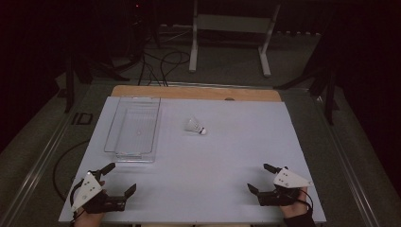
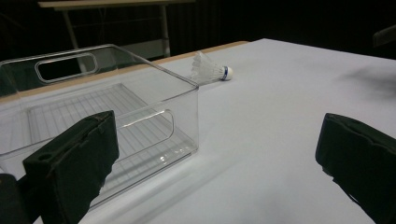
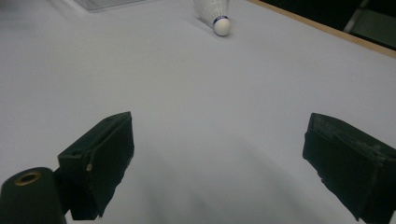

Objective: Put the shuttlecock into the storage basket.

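Observation:
A white shuttlecock (image 1: 195,126) lies on its side near the middle of the white table top (image 1: 222,156), its cork tip toward the right. Left of it stands an empty clear plastic bin (image 1: 133,128). My left gripper (image 1: 121,178) rests open at the near left corner, nothing between its jaws; its view looks past the bin (image 2: 116,116) to the shuttlecock (image 2: 209,70). My right gripper (image 1: 261,178) is open at the near right corner, holding nothing, and its view has the shuttlecock (image 3: 215,13) far ahead.
A wooden strip (image 1: 196,92) runs along the table's far edge. Beyond it, on the floor, stand a white frame (image 1: 230,28), dark stands and cables (image 1: 158,66). The surroundings are dark.

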The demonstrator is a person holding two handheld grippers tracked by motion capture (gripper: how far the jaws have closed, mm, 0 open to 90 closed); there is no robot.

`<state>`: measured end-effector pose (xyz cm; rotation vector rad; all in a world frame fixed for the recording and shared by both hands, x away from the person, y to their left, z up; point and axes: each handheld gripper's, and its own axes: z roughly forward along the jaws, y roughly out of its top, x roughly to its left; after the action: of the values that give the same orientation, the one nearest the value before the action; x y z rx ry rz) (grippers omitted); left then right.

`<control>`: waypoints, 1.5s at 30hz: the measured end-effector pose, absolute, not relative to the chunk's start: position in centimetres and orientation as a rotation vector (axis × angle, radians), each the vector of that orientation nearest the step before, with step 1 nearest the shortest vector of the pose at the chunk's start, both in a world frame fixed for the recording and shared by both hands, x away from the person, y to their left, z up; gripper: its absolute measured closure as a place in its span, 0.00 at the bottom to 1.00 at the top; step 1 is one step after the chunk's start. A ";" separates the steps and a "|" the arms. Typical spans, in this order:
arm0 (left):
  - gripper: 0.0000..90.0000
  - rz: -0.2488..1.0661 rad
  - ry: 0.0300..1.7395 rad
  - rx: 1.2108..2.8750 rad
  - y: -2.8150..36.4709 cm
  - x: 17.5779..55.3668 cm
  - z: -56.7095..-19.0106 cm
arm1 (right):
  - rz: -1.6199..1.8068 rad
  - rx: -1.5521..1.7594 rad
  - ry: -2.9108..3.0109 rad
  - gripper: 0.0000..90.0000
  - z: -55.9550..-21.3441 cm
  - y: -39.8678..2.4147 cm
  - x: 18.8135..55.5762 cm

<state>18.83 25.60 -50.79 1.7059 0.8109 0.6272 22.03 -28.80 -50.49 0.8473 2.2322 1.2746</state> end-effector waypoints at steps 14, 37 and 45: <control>0.00 0.637 0.802 1.718 25.3 19.1 -50.8 | 1.262 0.896 2.268 0.10 -50.5 -29.0 22.3; 0.00 0.617 0.783 1.709 25.3 18.9 -50.8 | 1.254 0.981 2.296 0.09 -49.9 -29.1 22.3; 0.00 0.614 0.785 1.707 25.2 18.9 -50.8 | 1.231 0.956 2.310 0.09 -48.7 -28.4 22.0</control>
<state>18.90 25.22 -50.77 1.7071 0.7847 0.6145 22.03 -28.37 -48.73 0.9564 2.3096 1.2314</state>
